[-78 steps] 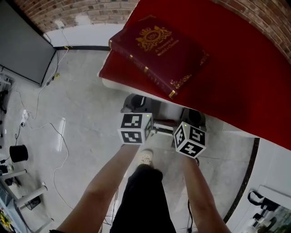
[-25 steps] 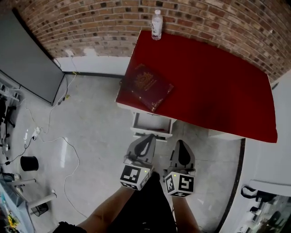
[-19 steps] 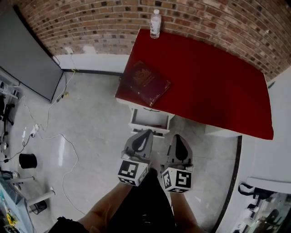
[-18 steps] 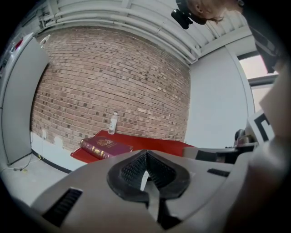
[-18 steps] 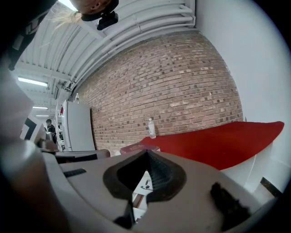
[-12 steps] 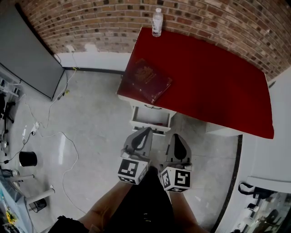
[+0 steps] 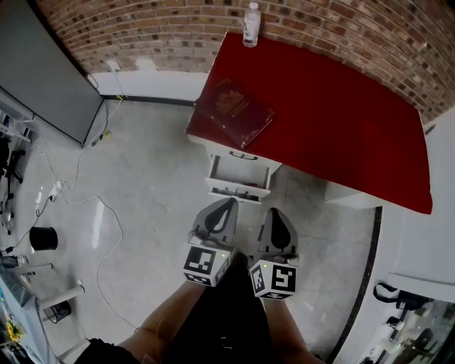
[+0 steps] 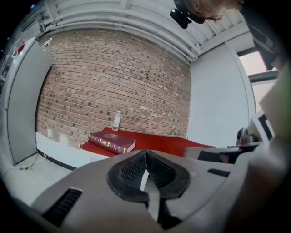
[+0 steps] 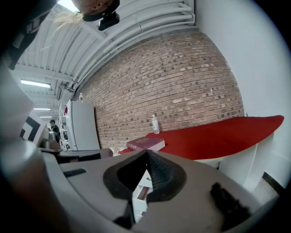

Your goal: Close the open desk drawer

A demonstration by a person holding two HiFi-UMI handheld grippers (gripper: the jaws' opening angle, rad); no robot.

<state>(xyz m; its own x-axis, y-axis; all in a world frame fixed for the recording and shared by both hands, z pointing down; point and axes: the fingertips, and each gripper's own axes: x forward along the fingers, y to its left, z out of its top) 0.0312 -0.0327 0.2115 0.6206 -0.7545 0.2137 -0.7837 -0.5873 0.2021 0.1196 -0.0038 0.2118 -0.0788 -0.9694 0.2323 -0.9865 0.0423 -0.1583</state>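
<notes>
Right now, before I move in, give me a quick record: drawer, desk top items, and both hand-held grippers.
drawer: open, pulled out of the desk front
desk: red top, set against the wall
book: flat on the desk corner above the drawer
bottle: upright at the desk's back edge
left hand-held gripper: shut, empty, short of the drawer
right hand-held gripper: shut, empty, beside the left one

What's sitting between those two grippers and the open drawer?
Nothing: in the head view only bare grey floor shows between the left gripper, the right gripper and the open drawer.
</notes>
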